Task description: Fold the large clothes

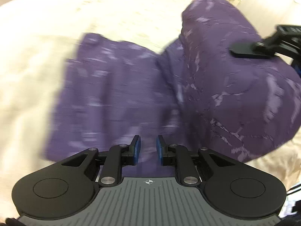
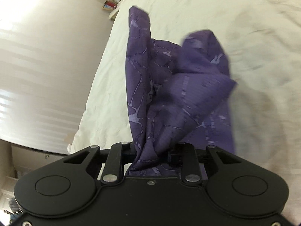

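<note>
1. Only the left wrist view shows both grippers: the left gripper [image 1: 148,148] sits at the bottom, and the right gripper [image 1: 250,50] reaches in from the right edge, against the lifted cloth.
2. Only the right wrist view shows the room beside the bed: a pale wall [image 2: 37,66] and some shelves [image 2: 111,1] far off.
3. The left gripper's blue pads [image 1: 136,148] stand a narrow gap apart with nothing pinched between them; the purple garment [image 1: 131,94] lies below and beyond them.
4. The right gripper [image 2: 152,150] is clamped on a bunched fold of the purple garment [image 2: 169,86], which hides its fingertips.
5. The garment is dark purple with a pale, cracked-looking pattern. One part lies spread on the cream bedcover [image 1: 37,66]; the other part rises from it in a rumpled, billowing hump, held up by the right gripper.
6. Much of the cloth is blurred.
</note>
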The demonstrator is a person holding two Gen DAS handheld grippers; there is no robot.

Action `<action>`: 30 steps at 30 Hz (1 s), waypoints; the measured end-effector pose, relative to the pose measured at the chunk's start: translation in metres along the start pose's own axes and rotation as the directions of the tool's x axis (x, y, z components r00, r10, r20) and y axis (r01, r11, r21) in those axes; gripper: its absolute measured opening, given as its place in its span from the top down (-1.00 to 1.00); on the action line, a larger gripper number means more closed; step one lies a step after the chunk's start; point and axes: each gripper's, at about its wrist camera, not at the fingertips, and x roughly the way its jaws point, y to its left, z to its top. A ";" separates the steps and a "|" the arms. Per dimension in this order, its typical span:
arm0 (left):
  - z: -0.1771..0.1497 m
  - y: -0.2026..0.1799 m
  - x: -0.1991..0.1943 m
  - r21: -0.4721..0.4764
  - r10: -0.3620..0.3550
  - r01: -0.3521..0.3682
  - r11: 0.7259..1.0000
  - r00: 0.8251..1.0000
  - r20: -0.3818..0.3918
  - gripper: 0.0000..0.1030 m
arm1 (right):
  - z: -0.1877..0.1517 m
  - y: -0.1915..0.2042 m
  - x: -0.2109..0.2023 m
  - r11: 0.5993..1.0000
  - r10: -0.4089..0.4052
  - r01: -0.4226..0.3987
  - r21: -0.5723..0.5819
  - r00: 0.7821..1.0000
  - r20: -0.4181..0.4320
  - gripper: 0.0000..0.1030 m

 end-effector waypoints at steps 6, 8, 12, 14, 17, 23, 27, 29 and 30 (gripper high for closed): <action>0.005 0.047 -0.028 -0.013 0.078 -0.078 0.997 0.997 0.018 0.64 | -0.003 0.037 0.098 1.000 -0.024 0.025 0.003 0.998 -0.056 0.30; 0.003 0.059 -0.034 -0.026 0.097 -0.097 0.995 0.995 0.017 0.64 | -0.008 0.046 0.131 0.998 -0.065 0.063 -0.027 0.995 -0.077 0.30; 0.005 0.075 -0.044 -0.039 0.110 -0.109 0.993 0.994 0.027 0.64 | -0.014 0.043 0.188 0.989 -0.145 0.140 -0.039 0.980 -0.134 0.16; 0.008 0.077 -0.051 -0.029 0.108 -0.107 0.994 0.993 0.048 0.64 | -0.014 0.038 0.198 0.995 -0.100 0.100 -0.006 0.987 -0.130 -0.07; 0.015 0.074 -0.064 -0.022 0.082 -0.080 0.997 0.993 0.081 0.64 | -0.011 0.035 0.195 0.999 0.020 -0.015 0.048 0.995 -0.100 -0.53; 0.037 0.049 -0.093 0.041 -0.016 0.008 0.999 0.981 0.193 0.55 | -0.003 0.039 0.144 0.989 0.142 -0.142 0.027 0.990 0.017 -0.55; 0.060 0.015 -0.086 0.156 -0.134 0.099 0.983 0.964 0.230 0.43 | 0.004 0.024 0.095 0.989 0.135 -0.143 0.038 0.977 0.166 -0.56; 0.067 -0.001 -0.067 0.219 -0.187 0.142 0.965 0.961 0.204 0.33 | 0.003 0.013 0.072 0.995 0.077 -0.087 0.039 0.971 0.225 -0.56; 0.069 -0.008 -0.054 0.241 -0.196 0.150 0.959 0.963 0.183 0.32 | 0.001 0.009 0.064 0.998 0.041 -0.053 0.043 0.968 0.247 -0.56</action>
